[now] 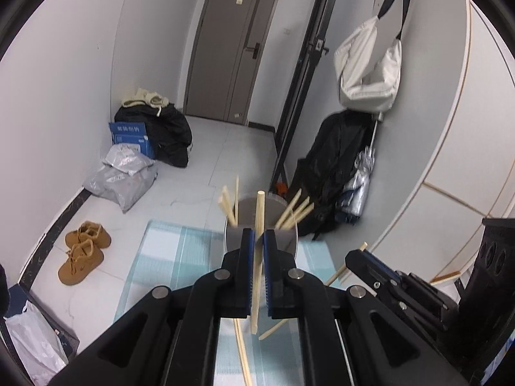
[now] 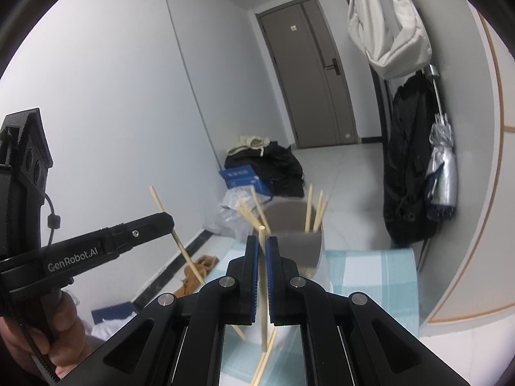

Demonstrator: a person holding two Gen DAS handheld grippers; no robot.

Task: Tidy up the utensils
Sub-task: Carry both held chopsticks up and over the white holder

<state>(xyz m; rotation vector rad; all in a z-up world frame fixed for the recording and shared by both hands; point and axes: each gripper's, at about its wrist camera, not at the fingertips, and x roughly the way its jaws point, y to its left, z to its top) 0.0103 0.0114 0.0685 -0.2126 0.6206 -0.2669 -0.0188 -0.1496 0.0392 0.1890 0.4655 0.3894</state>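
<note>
The left gripper (image 1: 259,241) and right gripper (image 2: 262,247) each have fingers clamped on one upright chopstick (image 1: 257,257). The metal cup (image 1: 260,225) stands just ahead of both, the left nearer; spare sticks (image 2: 264,363) lie below.

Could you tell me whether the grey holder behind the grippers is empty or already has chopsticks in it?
Not empty: several chopsticks already stand in the grey holder, leaning against its rim on both sides.

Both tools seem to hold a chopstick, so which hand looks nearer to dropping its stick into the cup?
Probably the left tool: its chopstick lines up with the cup mouth; the right tool sits off to the side.
</note>
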